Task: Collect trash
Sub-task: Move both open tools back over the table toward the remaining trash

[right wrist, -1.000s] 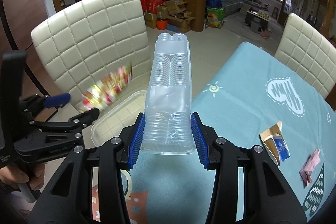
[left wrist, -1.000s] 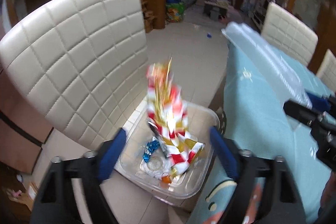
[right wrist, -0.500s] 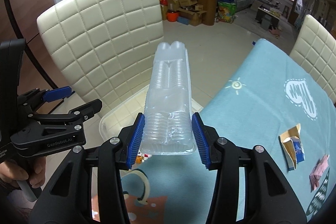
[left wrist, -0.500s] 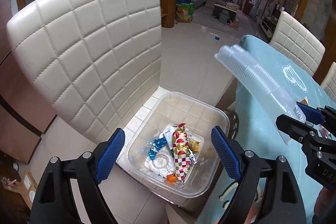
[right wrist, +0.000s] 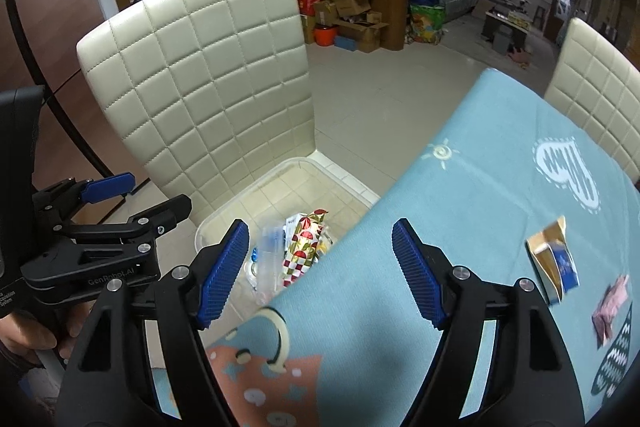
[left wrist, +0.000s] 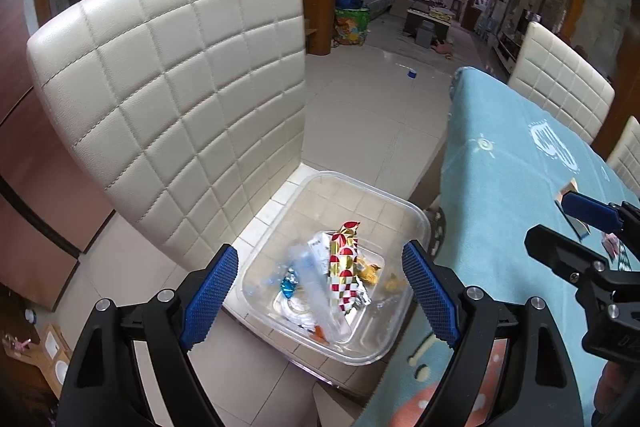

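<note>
Two scraps of trash left on the counter, both grippers empty

Both handheld grippers hover with jaws spread wide, holding nothing. The left gripper (left wrist: 320, 291) points down at a clear plastic bin (left wrist: 416, 215) resting on the seat of a cream quilted chair (left wrist: 172, 99). Inside the bin lie a red, white and gold checkered foil wrapper (left wrist: 344, 267), a clear ribbed plastic sleeve (left wrist: 316, 287) and smaller bits of litter.

The right gripper (right wrist: 320, 271) sits over the near left edge of the counter, which is covered in a light blue patterned cloth (right wrist: 472, 195). At the right of that view, well apart from the bin, lie a crumpled gold and blue paper packet (right wrist: 554, 261) and, just beside it, a small pink folded wrapper (right wrist: 610, 307).

Both remaining pieces look very light, thin and crushable, likely to slide on the cloth rather than resist. A low pinch across the packet's raised folded ridge would probably hold best; the flat pink wrapper may need an edge lifted first.

The right gripper is angled forward and slightly down, pointing at the counter's edge rather than at the scraps.
</note>
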